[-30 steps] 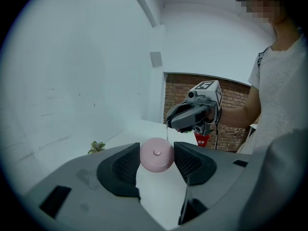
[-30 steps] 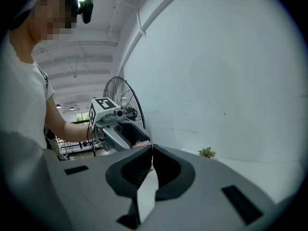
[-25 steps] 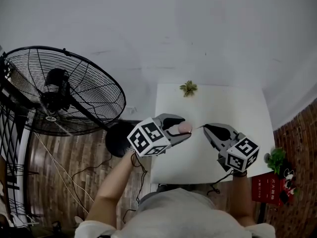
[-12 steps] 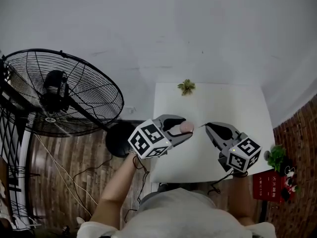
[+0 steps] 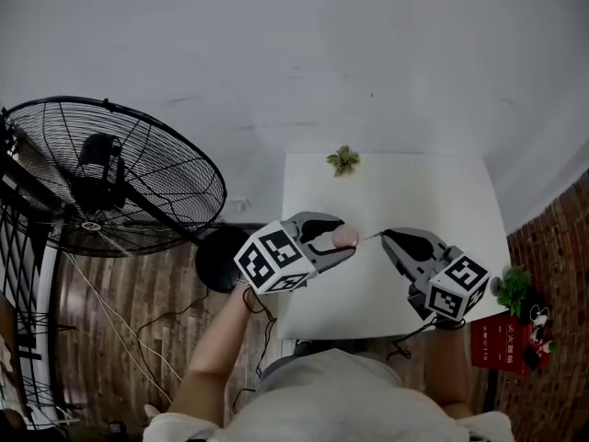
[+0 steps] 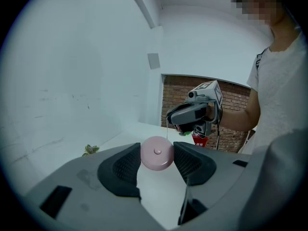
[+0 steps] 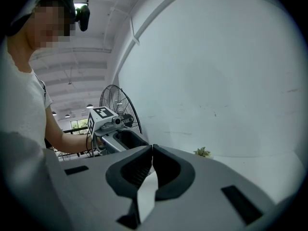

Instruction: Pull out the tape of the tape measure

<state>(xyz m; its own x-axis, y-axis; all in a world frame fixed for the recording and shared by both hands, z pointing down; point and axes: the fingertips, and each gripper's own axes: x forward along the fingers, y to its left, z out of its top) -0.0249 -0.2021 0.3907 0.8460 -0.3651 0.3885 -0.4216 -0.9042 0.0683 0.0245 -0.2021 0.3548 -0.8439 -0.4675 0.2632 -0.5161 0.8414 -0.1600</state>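
My left gripper (image 5: pixel 346 238) carries the pink tape measure (image 6: pixel 157 153) over the white table (image 5: pixel 442 191). My right gripper (image 7: pixel 152 150) faces it across a short gap, which a thin run of tape (image 6: pixel 167 130) bridges.

The risk, as I judge it, comes with the pull. The smooth round case could twist or slip out from between the left pads. The thin tape end could also slide from the right tips and snap back into the case.

The left jaws stand wide apart, with a pad pressing each side of the case. The right jaws are pressed together at the tips, pinching the tape's end.
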